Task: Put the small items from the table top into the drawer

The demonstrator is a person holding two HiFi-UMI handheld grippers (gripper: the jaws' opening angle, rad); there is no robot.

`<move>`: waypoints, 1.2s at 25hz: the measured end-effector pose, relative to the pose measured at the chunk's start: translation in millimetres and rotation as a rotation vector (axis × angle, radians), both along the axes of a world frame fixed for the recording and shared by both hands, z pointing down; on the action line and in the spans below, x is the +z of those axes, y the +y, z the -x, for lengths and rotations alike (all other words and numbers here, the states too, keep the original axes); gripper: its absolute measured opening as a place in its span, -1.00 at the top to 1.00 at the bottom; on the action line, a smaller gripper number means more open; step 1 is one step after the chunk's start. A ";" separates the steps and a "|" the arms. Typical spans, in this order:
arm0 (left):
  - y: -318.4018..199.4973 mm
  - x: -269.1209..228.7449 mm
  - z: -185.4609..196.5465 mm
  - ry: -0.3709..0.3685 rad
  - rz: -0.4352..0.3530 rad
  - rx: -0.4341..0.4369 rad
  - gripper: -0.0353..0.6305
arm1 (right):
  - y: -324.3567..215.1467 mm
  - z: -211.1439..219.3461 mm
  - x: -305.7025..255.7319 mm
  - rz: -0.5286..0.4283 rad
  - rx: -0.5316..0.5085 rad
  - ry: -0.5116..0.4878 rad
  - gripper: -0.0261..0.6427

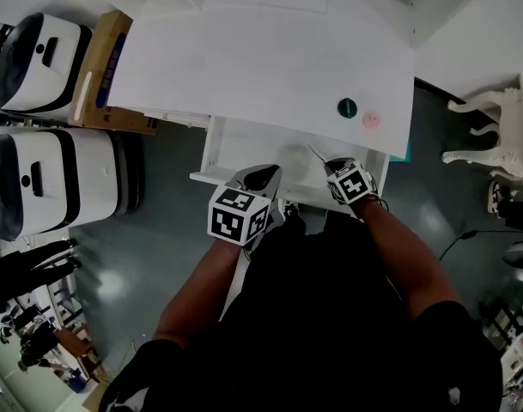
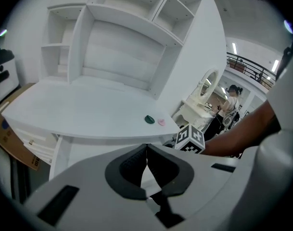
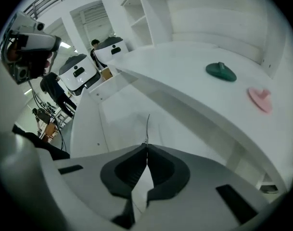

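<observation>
A dark green small item [image 1: 347,107] and a pink one [image 1: 372,120] lie side by side near the right front corner of the white table top [image 1: 244,58]. Both show in the left gripper view, the green item [image 2: 149,119] and the pink item [image 2: 161,122], and in the right gripper view, green [image 3: 221,71] and pink [image 3: 260,98]. The drawer [image 1: 211,148] below stands pulled out. My left gripper [image 1: 263,176] [image 2: 146,150] hangs shut over the drawer's front with nothing in it. My right gripper [image 1: 330,165] [image 3: 146,148] is shut on a thin wire-like item [image 3: 147,126] over the drawer's right part.
Two white machines [image 1: 33,54] [image 1: 38,183] and a cardboard box [image 1: 106,71] stand left of the desk. A white chair [image 1: 501,127] is at the right. A shelf unit [image 2: 122,37] rises at the desk's back. People stand in the distance.
</observation>
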State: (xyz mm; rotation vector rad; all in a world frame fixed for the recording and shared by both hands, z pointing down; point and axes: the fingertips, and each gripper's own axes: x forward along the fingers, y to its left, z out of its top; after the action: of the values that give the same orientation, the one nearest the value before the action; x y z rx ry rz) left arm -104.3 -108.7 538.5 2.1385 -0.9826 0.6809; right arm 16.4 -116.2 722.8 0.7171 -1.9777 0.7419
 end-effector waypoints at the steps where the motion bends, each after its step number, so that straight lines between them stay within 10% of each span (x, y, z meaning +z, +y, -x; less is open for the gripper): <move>1: 1.0 -0.5 2.2 -0.003 0.002 -0.004 0.86 | 0.2 2.1 5.3 0.011 -0.004 0.004 0.84; 30: 8.0 -3.9 16.6 -0.004 0.008 -0.031 0.86 | 7.6 20.2 31.5 0.023 -0.152 0.112 0.83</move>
State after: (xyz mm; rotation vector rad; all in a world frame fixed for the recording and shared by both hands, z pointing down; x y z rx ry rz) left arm -120.9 -100.8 534.7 2.1116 -1.0114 0.6732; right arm -3.8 -108.6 754.3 0.5749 -1.8950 0.6183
